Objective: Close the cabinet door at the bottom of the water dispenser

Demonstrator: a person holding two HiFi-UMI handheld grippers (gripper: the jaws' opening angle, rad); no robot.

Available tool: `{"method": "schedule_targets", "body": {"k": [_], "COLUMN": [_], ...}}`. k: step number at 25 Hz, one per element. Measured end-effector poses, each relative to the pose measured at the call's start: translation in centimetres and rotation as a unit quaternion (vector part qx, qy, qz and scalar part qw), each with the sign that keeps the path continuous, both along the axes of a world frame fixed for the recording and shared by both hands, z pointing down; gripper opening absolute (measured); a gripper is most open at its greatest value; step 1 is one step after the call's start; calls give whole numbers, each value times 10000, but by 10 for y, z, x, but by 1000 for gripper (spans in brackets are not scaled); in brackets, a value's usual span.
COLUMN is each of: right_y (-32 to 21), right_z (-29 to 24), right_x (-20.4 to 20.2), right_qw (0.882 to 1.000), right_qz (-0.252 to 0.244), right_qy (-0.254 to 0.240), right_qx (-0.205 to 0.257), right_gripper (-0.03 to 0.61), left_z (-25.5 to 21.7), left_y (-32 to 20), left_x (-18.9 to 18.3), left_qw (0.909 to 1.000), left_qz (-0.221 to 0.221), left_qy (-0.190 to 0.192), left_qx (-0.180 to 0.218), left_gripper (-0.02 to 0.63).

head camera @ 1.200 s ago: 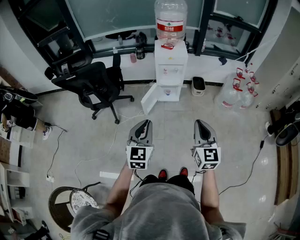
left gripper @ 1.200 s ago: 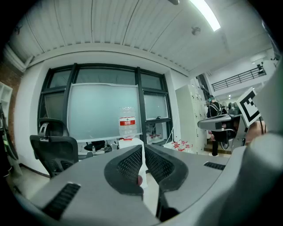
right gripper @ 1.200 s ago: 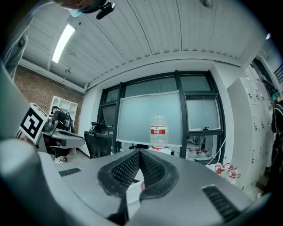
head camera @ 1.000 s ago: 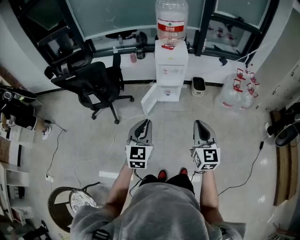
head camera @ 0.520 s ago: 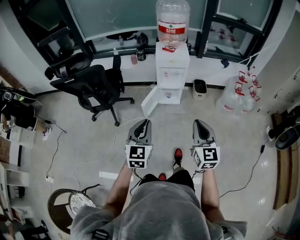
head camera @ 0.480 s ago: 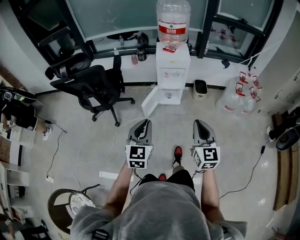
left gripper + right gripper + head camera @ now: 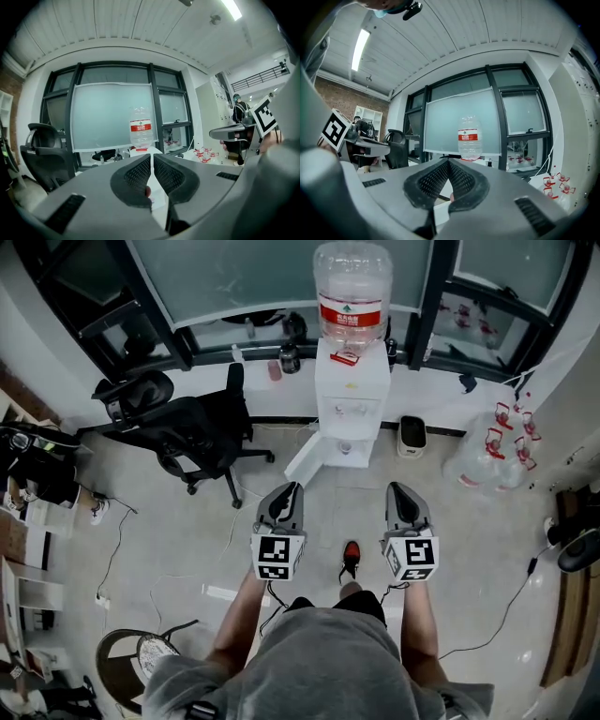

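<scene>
Head view sets the open white cabinet door [image 7: 309, 458] ahead, nearer the closed, empty left hand-held gripper [image 7: 294, 486] than the closed right hand-held gripper [image 7: 396, 486].

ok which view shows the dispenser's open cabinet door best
The head view: the cabinet door stands swung open at the water dispenser's base. In both gripper views the shut jaws hide it; only its bottle and top show.

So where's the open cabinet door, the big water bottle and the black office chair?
cabinet door [image 7: 307, 463]: head view, middle of the white panel, which stands open.
water bottle [image 7: 352, 315]: head view, on its red label.
office chair [image 7: 199, 423]: head view, on the black seat.
</scene>
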State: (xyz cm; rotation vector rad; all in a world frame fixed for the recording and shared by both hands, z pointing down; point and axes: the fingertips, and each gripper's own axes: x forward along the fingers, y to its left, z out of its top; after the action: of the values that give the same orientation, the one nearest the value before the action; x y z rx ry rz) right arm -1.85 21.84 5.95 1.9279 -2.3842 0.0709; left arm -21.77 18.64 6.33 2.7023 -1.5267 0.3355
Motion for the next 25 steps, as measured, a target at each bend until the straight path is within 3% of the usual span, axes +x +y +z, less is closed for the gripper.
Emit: {"method": "schedule_targets", "body": {"k": [14, 25], "right_y": [-160, -226], "right_z": [29, 88], "right_x": [47, 30], "right_qw": [9972, 9909], "right_qz": [-637, -1051], "right_qy": [-219, -221], "right_qx": [-314, -809], "right_gripper": [15, 15], "left_z": [22, 82], "left_y": [-139, -193], "left_x": [53, 43], "left_qw": [9980, 9924], "left_qz": [-564, -936], "left_qy": [-5, 13], "left_qx": [-299, -796], "left_gripper": [40, 40]}}
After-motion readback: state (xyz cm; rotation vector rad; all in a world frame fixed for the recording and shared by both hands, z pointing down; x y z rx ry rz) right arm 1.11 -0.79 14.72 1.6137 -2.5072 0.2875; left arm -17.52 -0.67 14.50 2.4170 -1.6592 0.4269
